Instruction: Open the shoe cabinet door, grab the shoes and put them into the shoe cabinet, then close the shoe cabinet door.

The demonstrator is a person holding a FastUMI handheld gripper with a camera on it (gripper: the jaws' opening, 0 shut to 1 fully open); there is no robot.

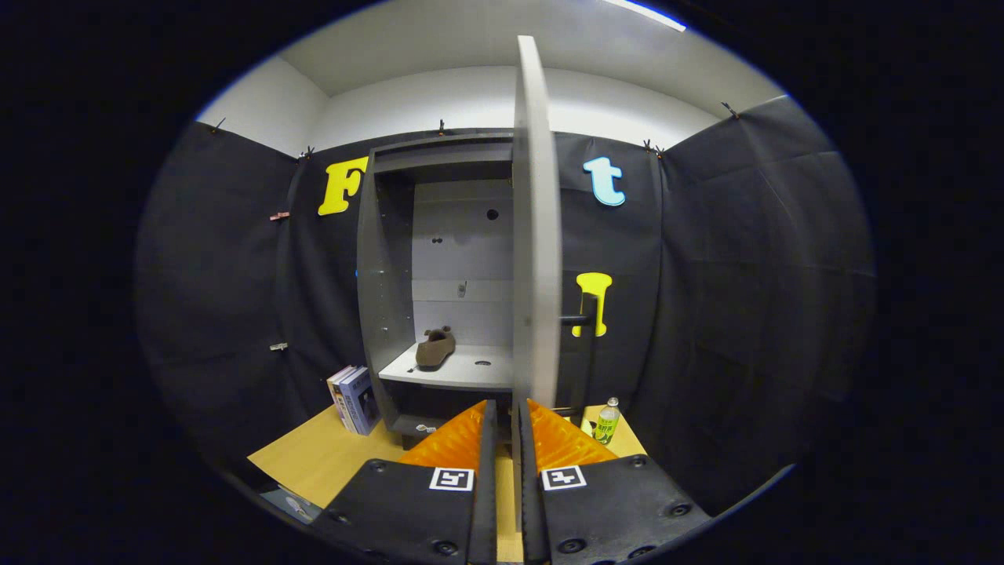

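The grey shoe cabinet [388, 267] stands on the wooden table beyond my fingers, with its inside showing. Its door [536, 235] is swung wide open and I see it edge-on, straight ahead, with a black handle [579, 320] on its right face. A brown shoe [435, 348] lies on the cabinet's middle shelf [463, 370], toward the left. My gripper [507, 404] sits low in front of the cabinet, just short of the door's lower edge. Its fingers are shut to a thin slit with nothing between them.
Two or three upright books [353, 399] lean against the cabinet's left side. A small green-labelled bottle [606, 420] stands on the table [314, 459] to the right of the door. Black cloth walls close in the booth on all sides.
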